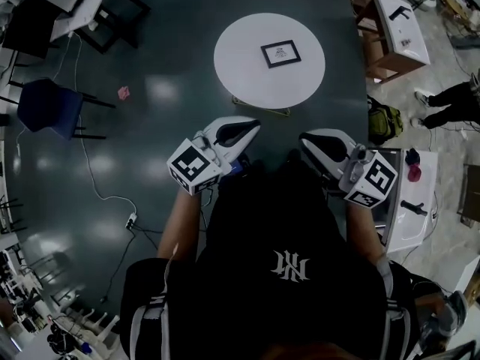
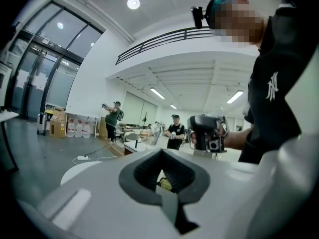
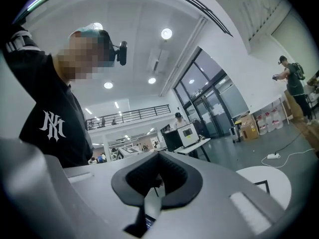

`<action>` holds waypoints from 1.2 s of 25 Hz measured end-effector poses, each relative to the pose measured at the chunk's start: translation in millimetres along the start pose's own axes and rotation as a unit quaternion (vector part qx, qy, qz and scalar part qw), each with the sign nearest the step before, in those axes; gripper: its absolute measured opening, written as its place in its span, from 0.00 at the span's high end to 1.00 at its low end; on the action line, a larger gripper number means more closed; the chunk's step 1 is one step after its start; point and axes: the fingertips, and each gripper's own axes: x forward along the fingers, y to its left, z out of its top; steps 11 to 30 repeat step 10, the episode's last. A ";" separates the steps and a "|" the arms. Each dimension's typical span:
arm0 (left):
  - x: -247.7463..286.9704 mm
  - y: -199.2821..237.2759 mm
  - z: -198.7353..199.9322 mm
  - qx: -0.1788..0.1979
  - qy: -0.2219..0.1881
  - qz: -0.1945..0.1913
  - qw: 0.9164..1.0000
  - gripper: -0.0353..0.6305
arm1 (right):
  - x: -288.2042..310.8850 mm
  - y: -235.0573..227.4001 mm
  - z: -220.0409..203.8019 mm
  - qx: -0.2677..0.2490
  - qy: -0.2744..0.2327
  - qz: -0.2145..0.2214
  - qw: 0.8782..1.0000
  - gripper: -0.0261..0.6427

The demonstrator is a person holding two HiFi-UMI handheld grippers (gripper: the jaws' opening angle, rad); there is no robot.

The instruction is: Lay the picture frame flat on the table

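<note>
Flooring of dark, glossy green takes up most of the head view, with cables trailing across it and a blue chair off to the left. Ahead of the person stands a round white table, well apart from both grippers. The person, in a black shirt, holds the two tools close in front of the chest, short of the table's near edge.

The left gripper points up and toward the table. In its own view the jaws are pressed together along a single seam, with nothing pinched between them. The right gripper mirrors it on the other side. Its view likewise shows the jaws closed against each other and empty, with the table edge just showing at the lower right.

Smallest of all is the picture frame, a dark-edged rectangle with a pale mat. It sits on the tabletop a little right of centre, turned slightly askew. From above its whole face shows with no visible stand or lean, so it appears to be lying flat.

Judging from that, the task looks complete: the frame is down on the table, neither tool touches it, and nothing seems left to do.
</note>
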 end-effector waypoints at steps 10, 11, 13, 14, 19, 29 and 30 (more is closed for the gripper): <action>33.8 -6.3 15.2 0.005 -0.025 -0.064 0.998 0.96 | -7.2 -14.8 2.1 -0.018 0.011 -0.035 0.999 0.96; 33.8 -6.3 15.2 0.005 -0.025 -0.064 0.998 0.96 | -7.2 -14.8 2.1 -0.018 0.011 -0.035 0.999 0.96; 33.8 -6.3 15.2 0.005 -0.025 -0.064 0.998 0.96 | -7.2 -14.8 2.1 -0.018 0.011 -0.035 0.999 0.96; 33.8 -6.3 15.2 0.005 -0.025 -0.064 0.998 0.96 | -7.2 -14.8 2.1 -0.018 0.011 -0.035 0.999 0.96; 33.8 -6.3 15.2 0.005 -0.025 -0.064 0.998 0.96 | -7.2 -14.8 2.1 -0.018 0.011 -0.035 0.999 0.96; 33.8 -6.3 15.2 0.005 -0.025 -0.064 0.998 0.96 | -7.2 -14.8 2.1 -0.018 0.011 -0.035 0.999 0.96; 33.8 -6.3 15.2 0.005 -0.025 -0.064 0.998 0.96 | -7.2 -14.8 2.1 -0.018 0.011 -0.035 0.999 0.96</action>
